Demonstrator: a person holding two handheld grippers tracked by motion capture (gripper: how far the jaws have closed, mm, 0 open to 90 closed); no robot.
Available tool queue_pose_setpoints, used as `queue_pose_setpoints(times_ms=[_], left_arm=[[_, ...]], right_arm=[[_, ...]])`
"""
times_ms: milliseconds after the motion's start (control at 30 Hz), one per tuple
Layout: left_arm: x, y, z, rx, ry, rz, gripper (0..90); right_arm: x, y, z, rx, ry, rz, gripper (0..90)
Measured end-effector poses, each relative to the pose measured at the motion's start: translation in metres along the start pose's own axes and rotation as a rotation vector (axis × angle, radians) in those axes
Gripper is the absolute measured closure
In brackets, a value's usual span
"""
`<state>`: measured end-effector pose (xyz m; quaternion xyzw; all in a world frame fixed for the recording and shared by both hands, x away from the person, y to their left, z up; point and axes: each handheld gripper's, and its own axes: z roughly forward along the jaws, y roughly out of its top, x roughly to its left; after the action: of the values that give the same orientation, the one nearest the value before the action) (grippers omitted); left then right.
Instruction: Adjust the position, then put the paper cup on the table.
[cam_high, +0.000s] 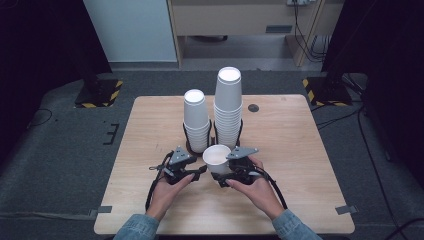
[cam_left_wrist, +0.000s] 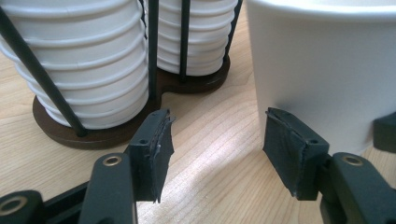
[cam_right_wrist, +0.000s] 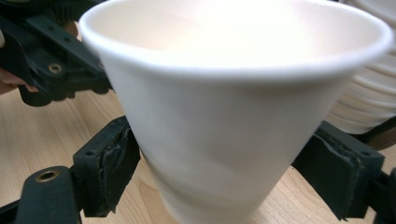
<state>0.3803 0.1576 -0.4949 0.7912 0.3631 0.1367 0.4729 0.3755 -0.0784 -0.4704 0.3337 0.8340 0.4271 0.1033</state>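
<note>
Cup stacks (cam_high: 228, 107): two, upside down, in a dark wire holder (cam_high: 192, 146)
Counter (cam_high: 300, 150): light wood
Floor (cam_high: 60, 165): grey carpet

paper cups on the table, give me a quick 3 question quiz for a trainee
1. True or false: the right gripper grips the loose cup mouth up.
2. In the high view, which stack in the black holder is taller? A: left stack. B: right stack.
3. What lies between the jaws of the left gripper?

Key: 1 true. 2 B. 3 nothing, only bare table shows in the gap.
</note>
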Motion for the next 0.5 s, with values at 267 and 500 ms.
queue_pose_setpoints(times_ms=[267, 500], left_arm=[[-0.0003, 0.0005, -0.0010, -0.008, 0.002, 0.001, 41.1], [-0.0013, 0.0014, -0.0018, -0.015, -0.003, 0.008, 41.2]], right_arm=[[0.0004, -0.0006, 0.0015, 0.008, 0.000, 0.000, 16.3], [-0.0003, -0.0014, 0.0022, 0.016, 0.003, -0.002, 15.8]])
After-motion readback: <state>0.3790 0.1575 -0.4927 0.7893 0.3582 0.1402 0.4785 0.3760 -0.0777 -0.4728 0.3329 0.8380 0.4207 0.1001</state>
